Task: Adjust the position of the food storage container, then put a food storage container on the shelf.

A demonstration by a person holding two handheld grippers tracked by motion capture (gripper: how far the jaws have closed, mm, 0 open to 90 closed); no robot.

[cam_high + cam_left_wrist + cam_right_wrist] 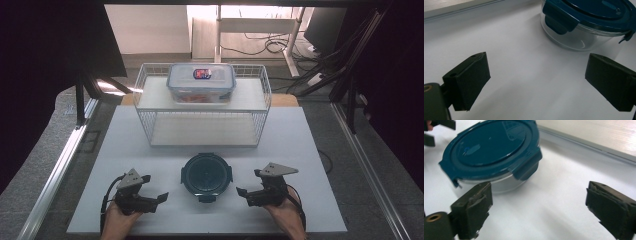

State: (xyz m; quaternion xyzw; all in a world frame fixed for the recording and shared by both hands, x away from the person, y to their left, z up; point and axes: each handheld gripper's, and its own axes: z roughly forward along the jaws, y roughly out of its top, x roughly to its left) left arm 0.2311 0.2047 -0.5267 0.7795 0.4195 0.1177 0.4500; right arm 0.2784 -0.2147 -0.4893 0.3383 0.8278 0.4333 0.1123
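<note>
High view is showing the round container (206, 173) sitting (blue lid clipped on) between the left gripper (154, 200) and right gripper (243, 195), both jaws gaping empty.

A lab: white board (300, 150) in a metal frame (60, 165), cables (270, 45) trailing behind

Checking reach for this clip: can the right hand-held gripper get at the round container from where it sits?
Probably yes. The right hand-held gripper stands open beside the round container, with only bare white table between them.
</note>
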